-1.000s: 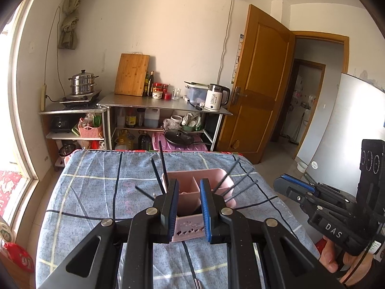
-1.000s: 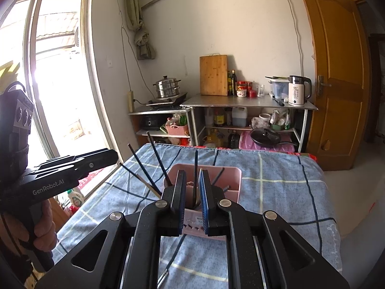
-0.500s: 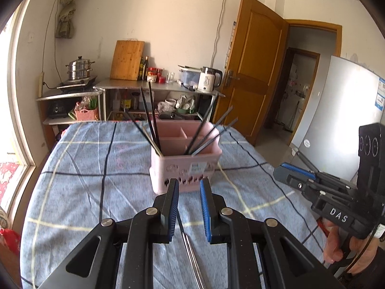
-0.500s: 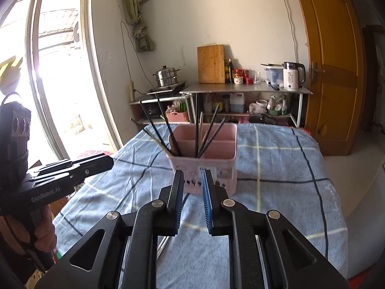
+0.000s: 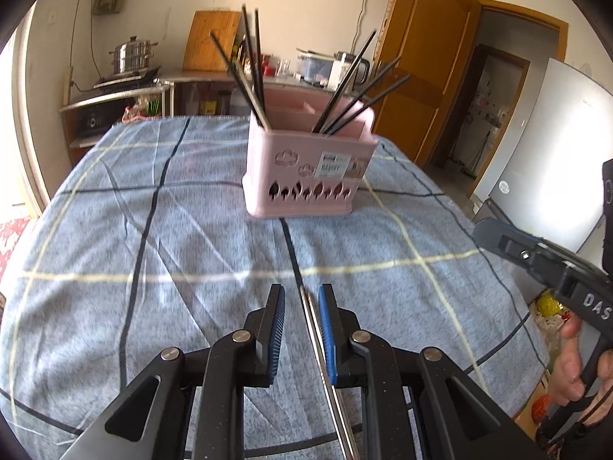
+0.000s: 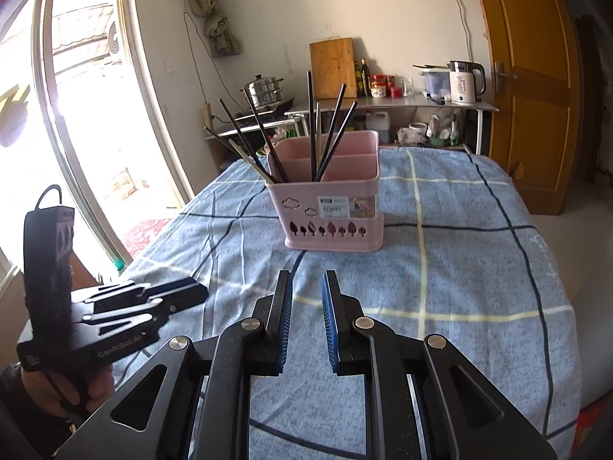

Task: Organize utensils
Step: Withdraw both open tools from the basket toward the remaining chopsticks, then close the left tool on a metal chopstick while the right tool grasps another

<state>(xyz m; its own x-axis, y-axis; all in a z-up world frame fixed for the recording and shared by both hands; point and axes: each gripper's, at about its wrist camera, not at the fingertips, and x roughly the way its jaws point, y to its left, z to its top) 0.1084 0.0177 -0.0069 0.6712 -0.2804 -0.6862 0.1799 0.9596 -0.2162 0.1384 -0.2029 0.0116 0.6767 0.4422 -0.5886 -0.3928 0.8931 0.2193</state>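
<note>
A pink utensil holder (image 5: 306,168) stands on the checked blue tablecloth (image 5: 153,230), with several black chopsticks (image 5: 249,65) leaning out of it; it also shows in the right wrist view (image 6: 329,207). My left gripper (image 5: 300,299) is open and low over the cloth, straddling a pair of metal chopsticks (image 5: 325,375) that lie flat on the table between its jaws, close to the right finger. My right gripper (image 6: 306,287) is open and empty, above the cloth in front of the holder. It appears at the right in the left wrist view (image 5: 536,257).
A metal shelf with a kettle (image 6: 465,82), cutting board (image 6: 331,67) and steamer pot (image 6: 264,92) stands behind the table. A wooden door (image 6: 528,76) is at the right and a large window (image 6: 76,115) at the left.
Both grippers have pulled back from the pink holder and dropped lower toward the cloth. The left gripper now straddles the metal chopsticks lying on the table.
</note>
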